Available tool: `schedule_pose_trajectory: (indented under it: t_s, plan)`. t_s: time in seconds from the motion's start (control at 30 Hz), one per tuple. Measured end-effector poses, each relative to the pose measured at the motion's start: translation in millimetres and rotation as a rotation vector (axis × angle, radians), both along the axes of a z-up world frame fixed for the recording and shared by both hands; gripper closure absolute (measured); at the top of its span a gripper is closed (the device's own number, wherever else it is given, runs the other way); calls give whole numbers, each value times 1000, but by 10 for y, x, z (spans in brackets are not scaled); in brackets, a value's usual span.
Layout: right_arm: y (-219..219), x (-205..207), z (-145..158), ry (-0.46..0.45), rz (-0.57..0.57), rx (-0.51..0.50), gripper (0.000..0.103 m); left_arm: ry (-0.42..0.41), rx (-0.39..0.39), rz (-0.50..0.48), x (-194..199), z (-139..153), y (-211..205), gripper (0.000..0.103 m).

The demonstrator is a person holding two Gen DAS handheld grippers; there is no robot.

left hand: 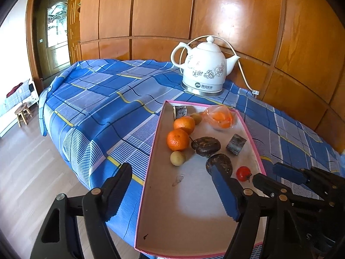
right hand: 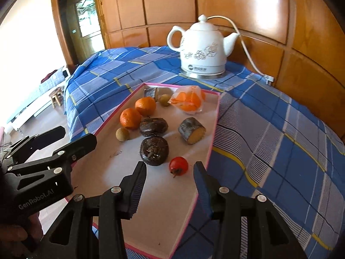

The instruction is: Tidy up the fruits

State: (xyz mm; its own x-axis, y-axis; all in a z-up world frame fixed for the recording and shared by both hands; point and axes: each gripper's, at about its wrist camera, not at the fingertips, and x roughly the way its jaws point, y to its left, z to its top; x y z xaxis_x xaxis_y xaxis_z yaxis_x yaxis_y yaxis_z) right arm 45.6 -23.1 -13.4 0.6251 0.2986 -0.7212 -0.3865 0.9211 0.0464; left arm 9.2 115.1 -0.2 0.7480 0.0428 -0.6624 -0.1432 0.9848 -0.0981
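Right wrist view: our right gripper point(right hand: 170, 185) hangs with fingers apart and empty; the tomato point(right hand: 178, 166), low centre in the tray point(right hand: 212, 138), looks small, smooth, soft, so we pinch its sides gently. Left gripper point(left hand: 170, 192) is wide apart, empty.

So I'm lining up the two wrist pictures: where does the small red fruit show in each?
Left wrist: the small red fruit lies low and right of centre, in the tray's near right part.
Right wrist: it lies at centre, ahead of that gripper's jaws.
Shared landmark: the white kettle beyond the tray's far end.
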Motion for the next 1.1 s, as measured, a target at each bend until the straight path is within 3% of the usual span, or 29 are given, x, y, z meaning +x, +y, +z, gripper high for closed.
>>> schedule_pose_trajectory:
  t_s: [0.17, 0.4, 0.63, 0.87, 1.1]
  plan:
    - [-97, -140, 25, -40, -71, -5, 57, -6, 5, -4, -48, 13, -34, 21]
    - [-216, -326, 72, -93, -157, -9, 56, -11, 19, 1, -165, 27, -100, 1]
    - [-249, -402, 56, -100, -179, -23, 56, -36, 23, 14, -231, 60, -133, 0]
    - [-300, -448, 66, -109, -196, -20, 56, -71, 106, 58, -271, 107, -198, 0]
    - [-293, -470, 77, -116, -196, -20, 56, -85, 93, 68, -283, 121, -181, 0]
